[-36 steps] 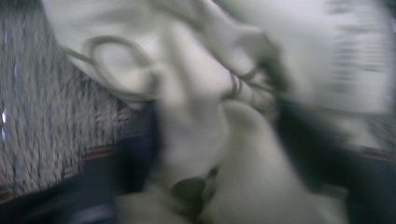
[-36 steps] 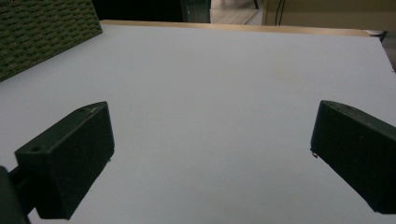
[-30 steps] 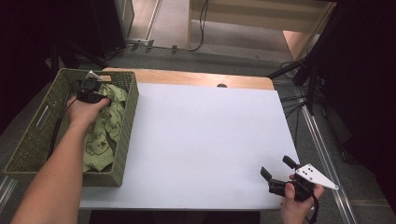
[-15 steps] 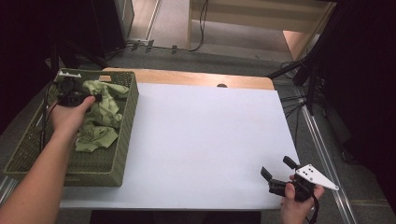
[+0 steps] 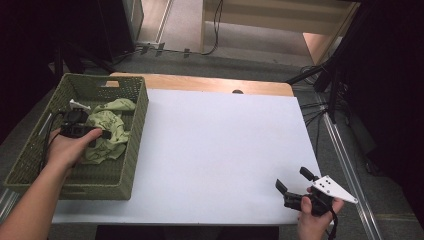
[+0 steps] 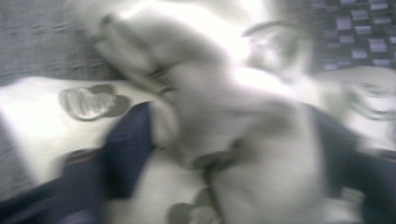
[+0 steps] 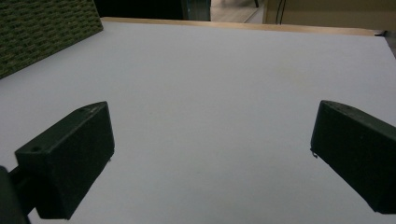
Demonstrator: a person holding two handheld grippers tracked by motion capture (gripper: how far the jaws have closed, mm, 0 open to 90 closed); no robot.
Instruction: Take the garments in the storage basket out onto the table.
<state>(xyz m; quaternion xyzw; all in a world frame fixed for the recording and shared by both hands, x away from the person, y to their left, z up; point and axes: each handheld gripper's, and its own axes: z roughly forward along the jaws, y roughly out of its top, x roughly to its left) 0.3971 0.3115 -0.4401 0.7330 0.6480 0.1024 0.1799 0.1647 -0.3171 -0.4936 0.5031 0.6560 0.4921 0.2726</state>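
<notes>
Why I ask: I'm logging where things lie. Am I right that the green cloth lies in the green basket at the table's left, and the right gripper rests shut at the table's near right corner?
Not quite. The green cloth does lie in the green basket, but the right gripper is open: the right gripper view shows its jaws wide apart with bare table between them.

White table (image 5: pixel 215 150), grey floor (image 5: pixel 180 30), dark surroundings, cables (image 5: pixel 320 107).
</notes>
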